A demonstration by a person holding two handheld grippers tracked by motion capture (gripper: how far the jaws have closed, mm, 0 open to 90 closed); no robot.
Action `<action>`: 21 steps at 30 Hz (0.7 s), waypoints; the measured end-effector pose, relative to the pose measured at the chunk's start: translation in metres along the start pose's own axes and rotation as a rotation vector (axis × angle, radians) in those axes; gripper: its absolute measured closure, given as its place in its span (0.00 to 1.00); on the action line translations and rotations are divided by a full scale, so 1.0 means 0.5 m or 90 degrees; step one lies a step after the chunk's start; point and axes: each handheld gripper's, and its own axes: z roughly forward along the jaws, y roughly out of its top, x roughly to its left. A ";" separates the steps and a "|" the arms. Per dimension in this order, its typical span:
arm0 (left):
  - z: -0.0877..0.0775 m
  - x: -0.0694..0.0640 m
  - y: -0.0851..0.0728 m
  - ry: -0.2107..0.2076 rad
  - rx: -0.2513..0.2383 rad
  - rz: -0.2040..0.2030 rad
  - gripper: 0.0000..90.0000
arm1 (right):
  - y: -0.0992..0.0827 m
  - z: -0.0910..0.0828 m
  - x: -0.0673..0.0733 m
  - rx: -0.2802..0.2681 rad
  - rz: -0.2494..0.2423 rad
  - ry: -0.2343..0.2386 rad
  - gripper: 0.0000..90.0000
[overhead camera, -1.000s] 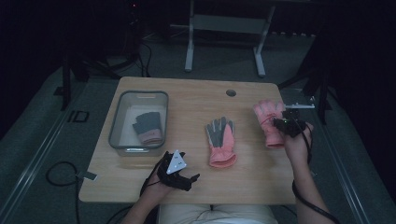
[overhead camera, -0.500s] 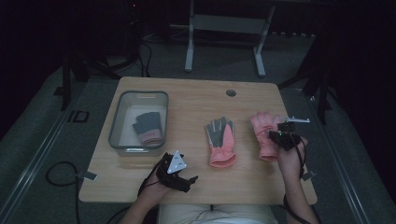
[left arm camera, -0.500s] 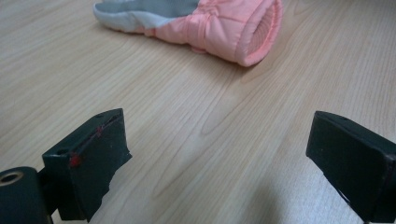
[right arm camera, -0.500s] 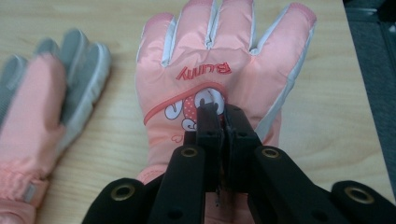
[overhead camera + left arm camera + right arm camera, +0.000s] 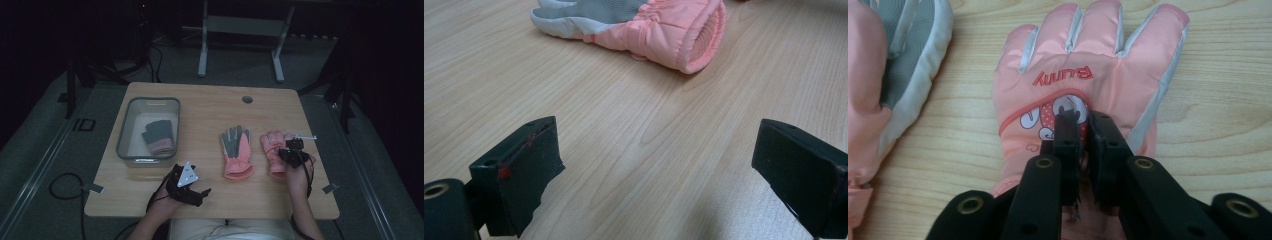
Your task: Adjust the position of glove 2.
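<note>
A bin [image 5: 124, 131] sits at the table's [image 5: 205, 107] left, one glove [image 5: 159, 137] inside it. Two more gloves lie side by side right of the bin (fingers pointing away from the person): the middle glove [image 5: 236, 152], then the right glove [image 5: 274, 151].

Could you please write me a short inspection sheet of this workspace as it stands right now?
Surface: light wooden table, with a round hole near the far edge.
Job's things: pink glove lying back up, printed "Bunny"; second pink glove lying grey palm up beside it; clear bin holding a dark grey glove.
Clutter: nothing seen.
Grippers: right tool shut, pinching the Bunny glove's back; left tool open over bare wood.
Cables: a black cable loops on the floor at left.
Surroundings: dark room, grey floor, a metal stand behind the table.
</note>
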 end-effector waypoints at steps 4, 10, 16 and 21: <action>0.002 -0.001 -0.001 -0.004 0.005 0.003 0.06 | -0.003 0.000 -0.008 -0.003 0.008 0.011 0.86; 0.004 -0.001 -0.001 -0.007 0.004 0.004 0.06 | 0.013 -0.043 -0.019 -0.029 -0.052 0.023 0.70; 0.005 -0.002 -0.001 -0.011 0.005 0.005 0.06 | 0.026 -0.073 -0.035 -0.053 -0.132 0.090 0.63; 0.004 -0.002 0.000 -0.011 0.004 0.005 0.06 | 0.040 -0.082 -0.052 -0.049 -0.207 0.132 0.64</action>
